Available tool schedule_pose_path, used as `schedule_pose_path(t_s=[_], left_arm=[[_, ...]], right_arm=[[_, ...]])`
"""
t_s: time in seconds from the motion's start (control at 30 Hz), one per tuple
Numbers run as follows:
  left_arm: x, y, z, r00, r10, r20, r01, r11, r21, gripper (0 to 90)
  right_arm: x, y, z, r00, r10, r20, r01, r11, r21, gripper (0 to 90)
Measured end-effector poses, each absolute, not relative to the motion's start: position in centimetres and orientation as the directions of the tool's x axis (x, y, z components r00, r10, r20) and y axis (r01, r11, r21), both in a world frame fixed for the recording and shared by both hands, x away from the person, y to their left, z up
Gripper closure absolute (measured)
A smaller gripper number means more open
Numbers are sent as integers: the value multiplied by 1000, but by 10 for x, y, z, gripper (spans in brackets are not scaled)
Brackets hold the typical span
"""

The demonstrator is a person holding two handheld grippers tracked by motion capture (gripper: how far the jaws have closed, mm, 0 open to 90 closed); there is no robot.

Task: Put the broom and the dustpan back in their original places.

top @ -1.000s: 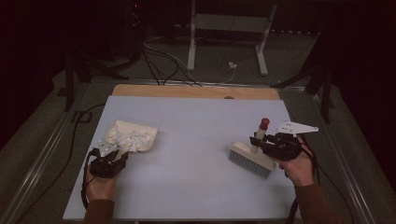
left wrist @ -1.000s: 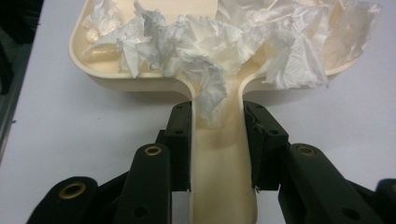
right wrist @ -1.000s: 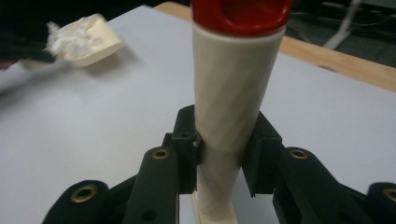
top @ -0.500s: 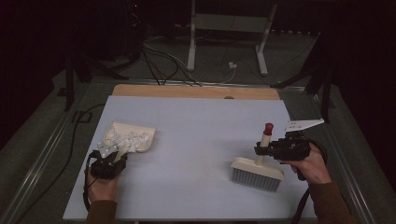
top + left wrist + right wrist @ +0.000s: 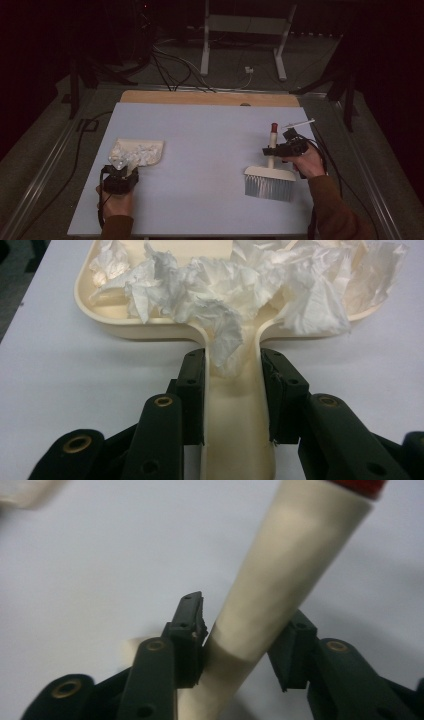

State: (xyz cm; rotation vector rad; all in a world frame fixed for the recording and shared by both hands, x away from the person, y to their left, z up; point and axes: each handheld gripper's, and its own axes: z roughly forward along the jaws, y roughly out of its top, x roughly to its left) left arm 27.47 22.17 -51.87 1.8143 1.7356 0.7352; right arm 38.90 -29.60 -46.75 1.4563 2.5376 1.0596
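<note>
Left gripper (image 5: 232, 390) squeezes the handle of the dustpan (image 5: 150, 325), full of crumpled paper (image 5: 225, 285), near the table's (image 5: 210, 130) left edge. Right gripper (image 5: 242, 645) has just been loosening around the brush (image 5: 270, 177) handle near the right edge.

Dustpan (image 5: 137, 150): cream plastic, flat on the table's left side, open mouth facing away from the person, handle toward them. Pan filled with crumpled white tissue (image 5: 235, 285); one scrap trails down onto the handle.

Brush (image 5: 269, 181): cream, on the right side. Head lies on the table, pale bristles pointing toward the person; handle stands upright, slightly tilted, with a red tip (image 5: 274, 127).
</note>
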Motion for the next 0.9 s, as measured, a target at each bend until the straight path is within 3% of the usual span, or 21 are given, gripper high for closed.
schedule_pose_path(t_s=[0.2,0.3,0.4,0.47,0.57,0.6,0.63,0.77,0.8,0.9], left_arm=[[275,217,-522,5,999,40,708,-32,706,664],[274,217,-523,0,999,34,699,-24,715,654],[272,217,-523,0,1000,7,690,-5,724,543],[268,217,-518,23,1000,-16,660,-3,751,467],[258,217,-503,76,997,-17,564,-29,825,337],[255,218,-496,107,994,-11,528,-47,848,226],[251,220,-490,150,988,-25,495,-53,867,177],[237,229,-469,262,964,-41,386,-66,920,93],[234,231,-466,271,962,-40,371,-66,926,43],[227,235,-461,291,956,-47,347,-60,936,17]], right_arm=[[390,-290,-490,-469,862,190,770,295,565,545],[388,-286,-495,-413,906,98,775,292,560,356],[381,-284,-494,-341,940,-8,748,276,603,198],[373,-284,-490,-304,952,-27,719,249,649,155],[347,-278,-481,-361,933,-5,609,239,757,122],[337,-274,-477,-385,923,-17,560,248,791,115],[327,-271,-474,-412,911,-19,517,251,818,102],[294,-262,-470,-495,869,-16,389,238,890,85],[289,-260,-470,-506,862,-23,367,240,899,75],[278,-258,-470,-528,849,-30,326,235,916,37]])
